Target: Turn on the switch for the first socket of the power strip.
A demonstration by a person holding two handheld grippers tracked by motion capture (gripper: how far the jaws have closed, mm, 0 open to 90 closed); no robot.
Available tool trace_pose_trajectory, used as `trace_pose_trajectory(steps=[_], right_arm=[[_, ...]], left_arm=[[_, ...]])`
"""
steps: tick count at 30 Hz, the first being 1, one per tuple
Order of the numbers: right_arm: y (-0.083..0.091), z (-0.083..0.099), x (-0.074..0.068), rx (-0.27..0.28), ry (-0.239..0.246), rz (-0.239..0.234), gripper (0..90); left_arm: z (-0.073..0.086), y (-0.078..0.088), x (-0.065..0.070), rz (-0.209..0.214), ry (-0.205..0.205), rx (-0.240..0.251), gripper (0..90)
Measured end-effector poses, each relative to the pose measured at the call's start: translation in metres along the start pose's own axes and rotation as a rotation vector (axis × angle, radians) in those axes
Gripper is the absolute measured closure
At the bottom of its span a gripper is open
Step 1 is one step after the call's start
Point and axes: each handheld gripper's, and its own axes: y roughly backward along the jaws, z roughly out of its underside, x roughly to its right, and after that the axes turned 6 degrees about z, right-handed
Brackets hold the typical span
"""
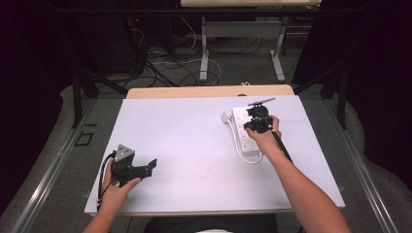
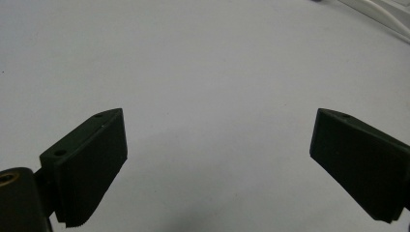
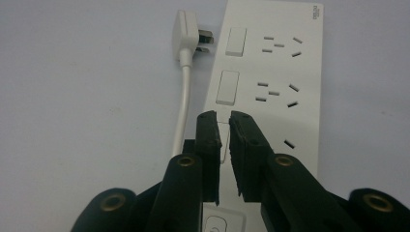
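Observation:
A white power strip (image 3: 280, 72) lies flat on the white table cover (image 1: 184, 141) at the right, also seen as the power strip (image 1: 244, 130) in the high view. Its white plug (image 3: 186, 31) rests beside its far end, prongs toward the strip, on a white cable (image 3: 183, 106) running along its side. My right gripper (image 3: 225, 116) hovers over the strip with its jaws almost together, a thin gap over the third rocker switch (image 3: 223, 140), holding nothing. My left gripper (image 1: 151, 165) rests at the front left, jaws wide open over bare cover (image 2: 218, 115).
Two more rocker switches (image 3: 236, 41) and several socket slots line the strip. A wooden table edge (image 1: 209, 91) shows beyond the cover. Farther back stand another table's legs (image 1: 204, 53) and floor cables (image 1: 160, 63). Dark curtains flank both sides.

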Motion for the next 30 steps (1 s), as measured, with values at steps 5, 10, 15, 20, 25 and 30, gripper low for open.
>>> trace_pose_trajectory(steps=[5,10,15,20,25,30], right_arm=[[-0.004,0.0,0.0,-0.017,-0.001,0.0,86.6],[-0.009,0.0,0.0,-0.028,0.004,0.01,88.7],[-0.013,0.0,-0.001,-0.043,0.005,0.012,89.0],[-0.018,0.001,-0.002,-0.061,0.011,0.012,89.1],[-0.022,0.002,-0.004,-0.073,0.013,0.012,89.1],[-0.026,0.003,-0.005,-0.087,0.027,0.016,89.1]], left_arm=[[0.0,0.0,0.0,0.0,-0.001,-0.003,6.4],[0.0,0.0,0.0,0.0,0.0,-0.002,6.4],[0.0,0.0,-0.001,0.001,0.0,-0.002,6.4],[0.0,0.0,-0.001,0.0,0.0,-0.002,6.5],[0.0,0.0,-0.001,0.0,0.0,-0.001,6.5],[0.0,0.0,-0.001,0.0,0.001,0.001,6.6]])
